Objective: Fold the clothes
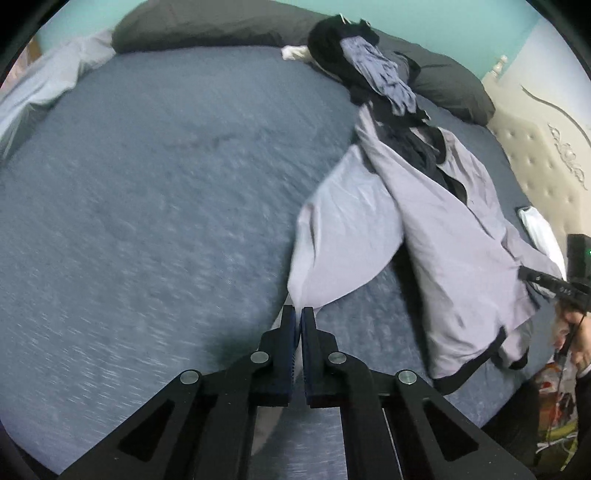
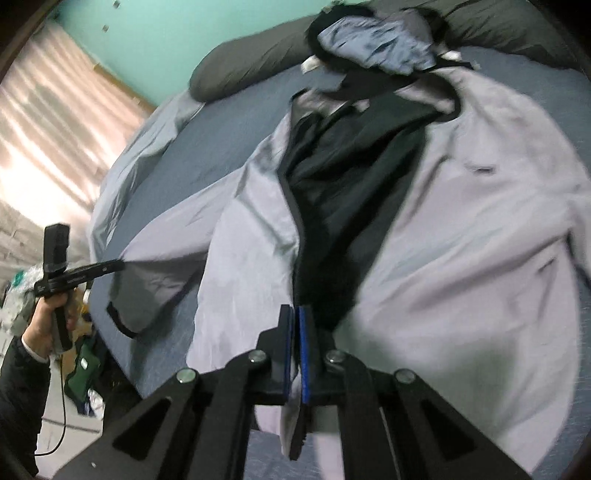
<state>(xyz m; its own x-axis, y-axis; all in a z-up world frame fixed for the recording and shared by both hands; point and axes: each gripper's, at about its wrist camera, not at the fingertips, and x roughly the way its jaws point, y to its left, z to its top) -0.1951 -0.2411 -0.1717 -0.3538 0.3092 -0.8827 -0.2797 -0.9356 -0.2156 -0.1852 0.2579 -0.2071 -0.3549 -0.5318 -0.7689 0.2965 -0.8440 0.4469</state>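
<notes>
A light grey jacket (image 1: 461,258) with black trim and a dark lining lies spread open on the blue bed (image 1: 147,184). My left gripper (image 1: 298,314) is shut on one corner of its fabric, which lifts off the mattress. In the right wrist view the jacket (image 2: 480,221) fills the middle, and my right gripper (image 2: 297,314) is shut on its front edge, with cloth hanging between the fingers. Each view shows the other gripper pinching the jacket: the right gripper (image 1: 522,273) at the right edge, the left gripper (image 2: 120,264) at the left, held by a hand (image 2: 44,325).
A heap of black and blue-grey clothes (image 1: 369,66) lies at the head of the bed by dark grey pillows (image 1: 203,26). A beige tufted headboard (image 1: 535,147) runs along the right. A pale blue sheet (image 1: 44,85) is bunched at the far left. Clutter covers the floor (image 2: 81,365).
</notes>
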